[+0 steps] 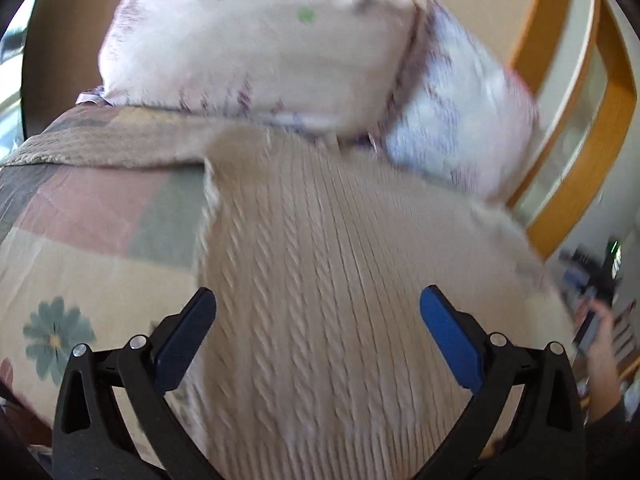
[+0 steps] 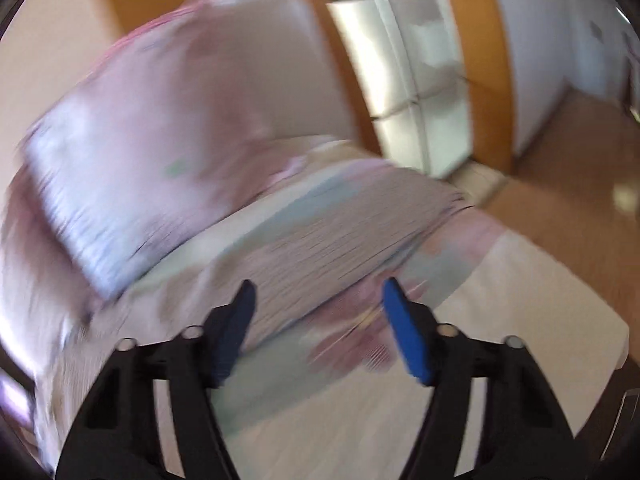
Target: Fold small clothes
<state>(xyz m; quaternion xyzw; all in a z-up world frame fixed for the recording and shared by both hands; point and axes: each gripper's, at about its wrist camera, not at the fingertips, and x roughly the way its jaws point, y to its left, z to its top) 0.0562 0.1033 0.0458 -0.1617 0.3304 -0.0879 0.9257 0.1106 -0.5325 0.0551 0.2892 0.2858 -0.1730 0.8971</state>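
A beige ribbed knit garment (image 1: pixel 328 248) lies spread on the patchwork bedspread (image 1: pixel 96 216) and fills the middle of the left wrist view. My left gripper (image 1: pixel 318 304) is open and empty, its blue-padded fingers (image 1: pixel 448 332) spread wide just above the garment's near part. In the right wrist view a blurred striped fabric (image 2: pixel 320 240), possibly the same garment, lies on the bedspread (image 2: pixel 500 280) ahead. My right gripper (image 2: pixel 318 292) is open and empty above it. Both views are motion-blurred.
Two pale floral pillows (image 1: pixel 256 48) (image 1: pixel 460 120) lean at the head of the bed; one also shows in the right wrist view (image 2: pixel 152 140). A wooden-framed glass door (image 2: pixel 404 68) and wood floor (image 2: pixel 572 176) lie to the right of the bed.
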